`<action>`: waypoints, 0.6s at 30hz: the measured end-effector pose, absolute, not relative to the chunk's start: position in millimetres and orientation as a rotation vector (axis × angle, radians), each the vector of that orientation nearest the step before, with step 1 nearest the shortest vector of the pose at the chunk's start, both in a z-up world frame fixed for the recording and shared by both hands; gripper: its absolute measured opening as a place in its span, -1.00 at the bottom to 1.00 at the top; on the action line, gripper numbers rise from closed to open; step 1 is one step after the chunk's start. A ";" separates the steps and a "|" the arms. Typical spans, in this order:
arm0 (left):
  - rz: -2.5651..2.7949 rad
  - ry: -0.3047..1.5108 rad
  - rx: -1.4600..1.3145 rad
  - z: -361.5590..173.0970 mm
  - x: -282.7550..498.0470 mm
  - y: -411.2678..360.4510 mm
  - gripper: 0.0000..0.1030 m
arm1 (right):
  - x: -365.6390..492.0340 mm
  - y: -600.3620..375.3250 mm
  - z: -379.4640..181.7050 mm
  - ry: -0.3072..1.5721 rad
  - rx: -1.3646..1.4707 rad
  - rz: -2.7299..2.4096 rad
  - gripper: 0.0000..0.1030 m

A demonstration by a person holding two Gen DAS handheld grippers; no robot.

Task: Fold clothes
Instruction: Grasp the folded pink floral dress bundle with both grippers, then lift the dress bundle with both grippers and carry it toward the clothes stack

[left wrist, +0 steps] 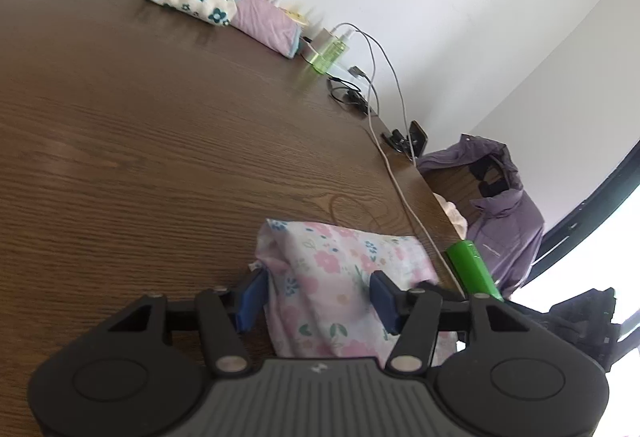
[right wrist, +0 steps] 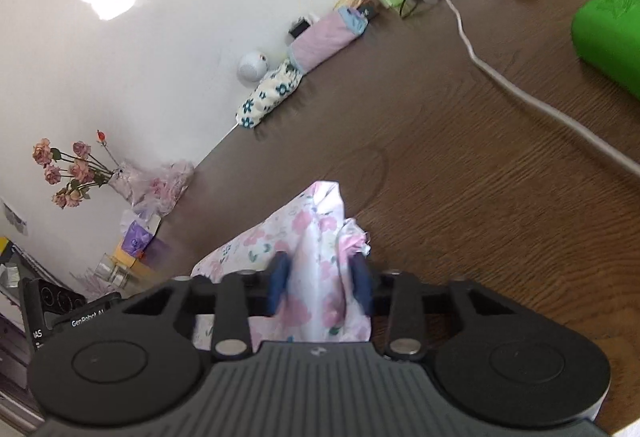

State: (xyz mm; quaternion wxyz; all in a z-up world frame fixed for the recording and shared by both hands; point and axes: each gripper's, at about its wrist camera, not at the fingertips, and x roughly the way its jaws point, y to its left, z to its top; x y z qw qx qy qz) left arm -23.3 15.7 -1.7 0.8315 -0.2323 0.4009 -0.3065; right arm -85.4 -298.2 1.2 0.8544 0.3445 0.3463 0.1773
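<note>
The floral cloth point(left wrist: 340, 277) lies bunched on the wooden table point(left wrist: 140, 157), clamped at one side between the pads of the left gripper point(left wrist: 318, 297) and pinched in a narrow raised ridge by the right gripper point(right wrist: 320, 285). The fold may be skewed if either thin pinch slips. The white cable point(right wrist: 520, 93) nearby could be snagged.

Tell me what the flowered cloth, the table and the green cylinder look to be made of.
Flowered cloth: thin woven fabric, matte, likely cotton; it creases and bunches softly. Table: dark brown wood or wood-look veneer, with a visible grain and a slight sheen; which one cannot be told. Green cylinder: smooth, evenly coloured, probably plastic or a rubbery coating, with raised markings in the right wrist view.
</note>
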 end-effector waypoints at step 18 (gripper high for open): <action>-0.702 0.966 -0.470 -3.7 -14.7 20.2 -0.53 | -46.2 -279.3 14.2 0.919 0.596 0.580 -0.62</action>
